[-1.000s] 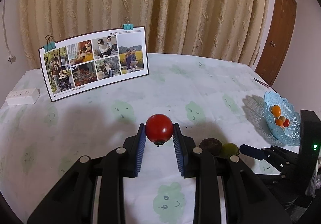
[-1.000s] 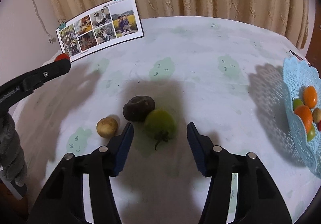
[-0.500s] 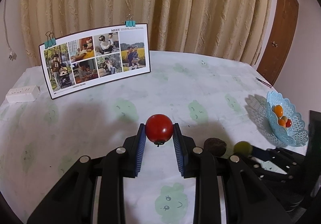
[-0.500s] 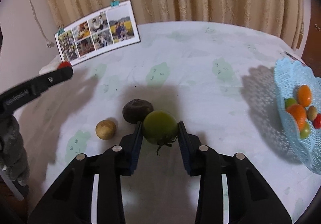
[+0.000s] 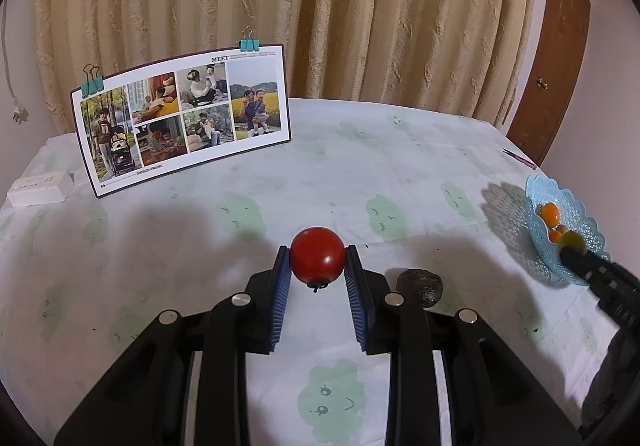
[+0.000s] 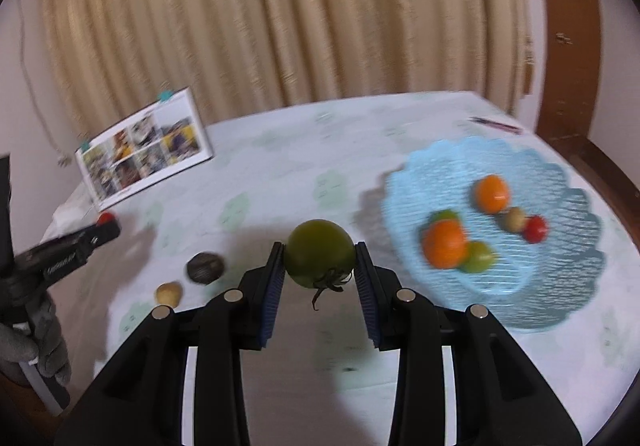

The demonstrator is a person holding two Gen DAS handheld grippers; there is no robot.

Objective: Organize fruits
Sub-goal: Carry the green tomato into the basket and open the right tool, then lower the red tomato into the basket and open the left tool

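Note:
My left gripper [image 5: 318,266] is shut on a red tomato [image 5: 317,255] and holds it above the table. My right gripper [image 6: 319,260] is shut on a green tomato [image 6: 319,252], lifted off the table, left of the blue lace basket [image 6: 568,298]. The basket holds several small fruits, orange, green and red. In the left wrist view the basket [image 5: 540,214] is at the far right with the right gripper reaching to it. A dark brown fruit [image 6: 205,267] and a small tan fruit [image 6: 169,293] lie on the table. The right wrist view is blurred.
A photo board [image 5: 182,118] with binder clips stands at the back left. A white power strip [image 5: 38,188] lies left of it. A pen [image 6: 496,124] lies near the far right table edge. Curtains hang behind; a wooden door [image 5: 548,58] is at the right.
My right gripper closed on the green tomato, lifted it and carried it right toward the basket. My left gripper kept hold of the red tomato and rose slightly.

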